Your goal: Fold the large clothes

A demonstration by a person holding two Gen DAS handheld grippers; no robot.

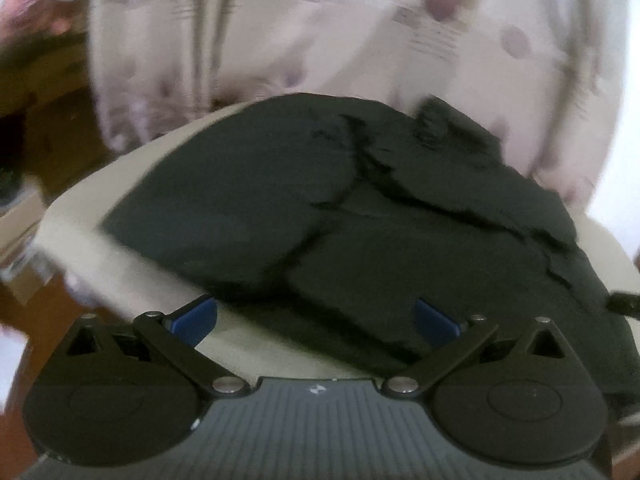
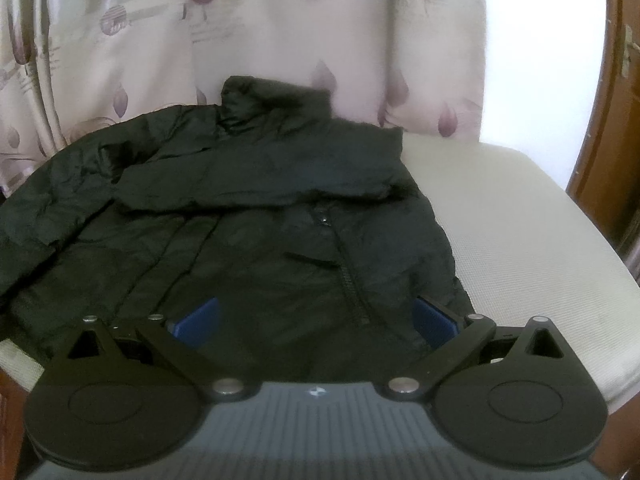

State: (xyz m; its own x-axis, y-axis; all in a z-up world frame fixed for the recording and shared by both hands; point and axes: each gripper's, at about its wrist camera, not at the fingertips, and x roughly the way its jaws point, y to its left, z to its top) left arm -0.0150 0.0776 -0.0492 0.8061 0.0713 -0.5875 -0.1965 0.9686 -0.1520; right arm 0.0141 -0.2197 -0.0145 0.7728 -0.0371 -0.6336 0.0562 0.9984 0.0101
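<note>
Black puffy zip-front jacket [image 2: 256, 216] lying mid-frame on cream padded surface [image 2: 520, 216]. Left gripper [image 1: 316, 320], right gripper [image 2: 316, 320] both hovering, jaws apart, empty. Risk: slippery padded fabric sliding, bunching, fold springing back.

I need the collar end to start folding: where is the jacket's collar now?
In the right wrist view, the collar stands up at the jacket's far edge, centre-left, against the patterned curtain.
</note>
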